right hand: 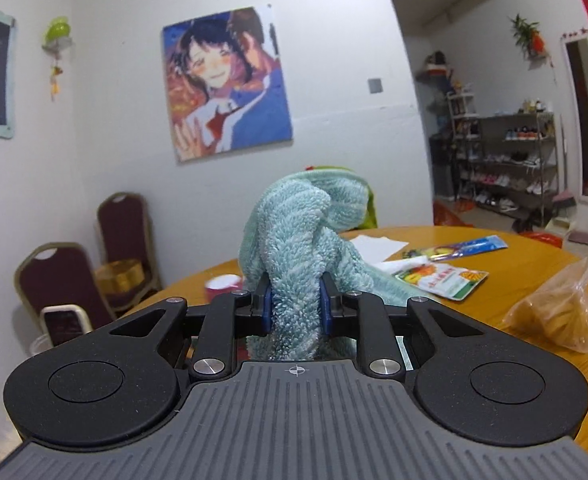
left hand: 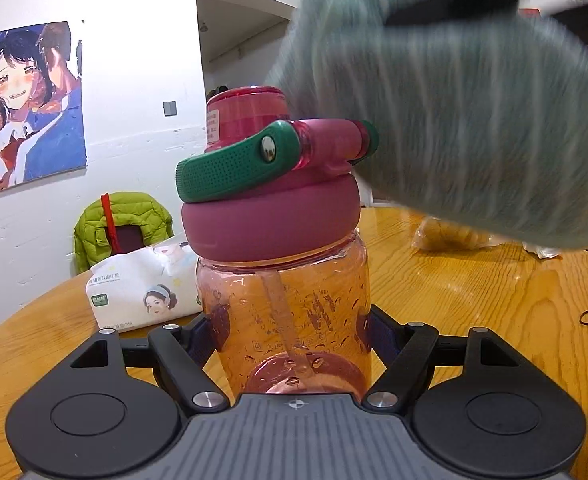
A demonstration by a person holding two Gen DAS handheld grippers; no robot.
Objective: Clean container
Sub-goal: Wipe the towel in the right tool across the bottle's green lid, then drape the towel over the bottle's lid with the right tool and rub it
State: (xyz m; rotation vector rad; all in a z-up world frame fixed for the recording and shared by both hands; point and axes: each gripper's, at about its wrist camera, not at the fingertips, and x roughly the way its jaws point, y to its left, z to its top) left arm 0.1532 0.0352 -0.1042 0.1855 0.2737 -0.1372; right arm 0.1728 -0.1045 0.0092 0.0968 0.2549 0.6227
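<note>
The pink see-through bottle (left hand: 284, 312) stands upright on the wooden table (left hand: 473, 292), clamped low on its body by the left gripper (left hand: 290, 332). Looks like stiff, slick, empty-ish plastic, so that low squeeze seems the safest hold. The right gripper (right hand: 295, 306) is pinching a floppy teal towel (right hand: 305, 232), hanging just beside the lid (left hand: 270, 184).
</note>
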